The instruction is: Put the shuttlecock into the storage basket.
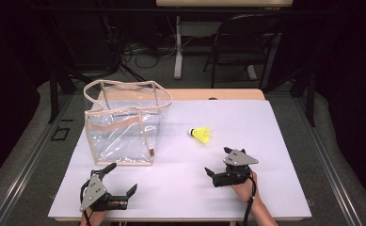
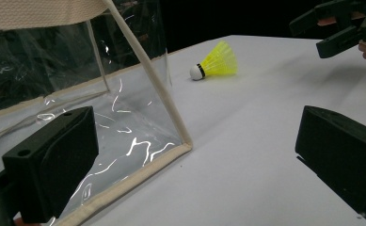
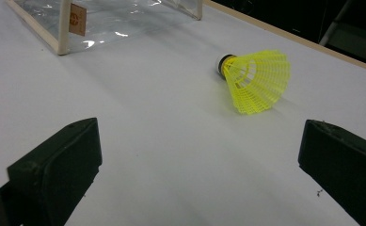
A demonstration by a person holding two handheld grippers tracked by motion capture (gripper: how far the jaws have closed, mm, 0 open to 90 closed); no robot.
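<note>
A yellow shuttlecock (image 1: 201, 134) with a white cork tip lies on its side on the white table top (image 1: 246, 122), right of a clear plastic bag (image 1: 124, 123) with beige trim that stands upright and is open at the top. My left gripper (image 1: 121, 179) is open and holds nothing, just in front of the bag's near right corner. My right gripper (image 1: 217, 161) is open too, a short way in front of the shuttlecock. In the left gripper view the bag (image 2: 77, 94) is close at left and the shuttlecock (image 2: 216, 62) lies farther off. The right gripper view shows the shuttlecock (image 3: 256, 80) ahead, slightly right.
The person's other gripper (image 2: 340, 28) shows at the top right of the left gripper view. A small brown tag (image 3: 77, 19) hangs on the bag's corner. Behind the table stand a black chair (image 1: 246, 42) and a white table leg (image 1: 178, 47). The table's front edge (image 1: 180, 219) is near both hands.
</note>
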